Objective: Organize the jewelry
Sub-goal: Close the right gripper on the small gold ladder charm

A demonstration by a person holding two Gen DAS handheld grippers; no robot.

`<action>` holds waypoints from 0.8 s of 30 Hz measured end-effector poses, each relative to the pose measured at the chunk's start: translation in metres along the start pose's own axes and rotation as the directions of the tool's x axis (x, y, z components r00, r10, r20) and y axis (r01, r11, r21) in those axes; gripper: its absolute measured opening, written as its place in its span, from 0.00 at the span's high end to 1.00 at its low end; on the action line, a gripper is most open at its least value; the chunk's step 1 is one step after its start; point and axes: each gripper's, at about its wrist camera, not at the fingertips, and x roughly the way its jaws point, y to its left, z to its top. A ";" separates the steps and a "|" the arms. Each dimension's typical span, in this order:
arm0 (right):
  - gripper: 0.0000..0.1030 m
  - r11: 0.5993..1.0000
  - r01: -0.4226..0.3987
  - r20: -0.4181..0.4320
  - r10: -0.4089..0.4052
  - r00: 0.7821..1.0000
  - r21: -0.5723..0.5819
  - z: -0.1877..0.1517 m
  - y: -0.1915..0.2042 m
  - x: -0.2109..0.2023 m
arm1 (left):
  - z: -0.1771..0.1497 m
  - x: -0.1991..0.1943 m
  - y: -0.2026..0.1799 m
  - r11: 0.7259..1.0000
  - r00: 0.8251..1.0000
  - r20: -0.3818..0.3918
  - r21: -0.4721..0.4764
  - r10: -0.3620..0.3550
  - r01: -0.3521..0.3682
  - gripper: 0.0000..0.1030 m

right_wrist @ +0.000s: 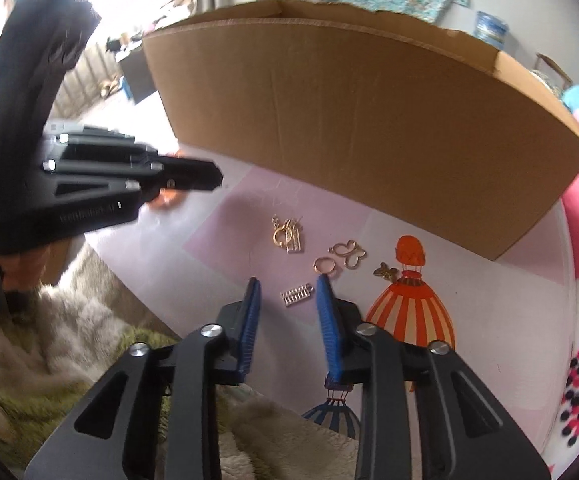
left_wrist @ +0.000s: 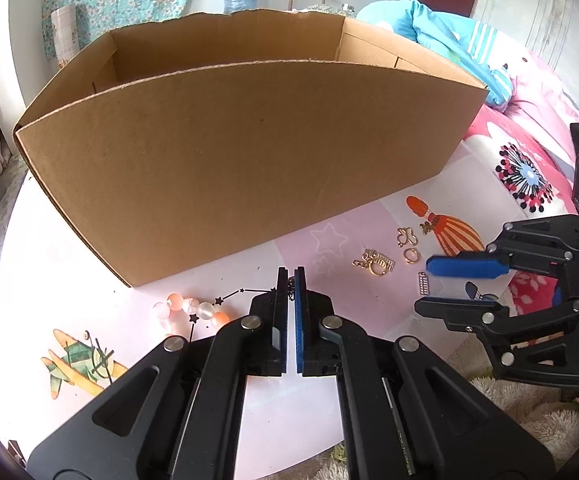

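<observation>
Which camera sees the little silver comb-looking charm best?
The right wrist view: the silver charm lies sharp and whole just ahead of the open right gripper. In the left wrist view it is tiny, beside that gripper's blue finger.

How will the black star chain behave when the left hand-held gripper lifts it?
Likely floppy: the black star chain is thin links, pinched in the left hand-held gripper. It probably dangles and swings. It lies against the bead bracelet, so it may snag or drag it.

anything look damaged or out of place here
The cardboard box has a ragged, torn far rim. The gold charms and rings, a silver comb-like piece and a bead bracelet lie loose on the mat, outside the box.
</observation>
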 end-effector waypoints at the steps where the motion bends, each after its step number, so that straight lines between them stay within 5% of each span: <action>1: 0.75 1.000 -0.005 0.000 0.005 1.000 -0.009 0.000 -0.001 0.001 | 0.000 0.000 0.001 1.000 1.000 0.000 -0.001 -0.001 0.001 0.98; 8: 0.76 0.998 -0.055 -0.026 0.054 0.998 -0.037 0.008 -0.006 0.005 | -0.002 0.000 0.006 1.000 1.000 -0.004 -0.003 -0.004 0.004 0.98; 11: 0.85 0.997 -0.063 -0.035 0.062 0.997 -0.039 0.013 -0.016 0.008 | -0.002 0.000 0.006 1.000 1.000 -0.003 -0.003 -0.005 0.005 0.98; 24: 0.85 0.995 -0.093 -0.012 0.093 0.996 0.028 0.012 -0.040 -0.005 | -0.001 -0.009 0.007 1.000 1.000 0.014 -0.001 -0.014 0.014 0.98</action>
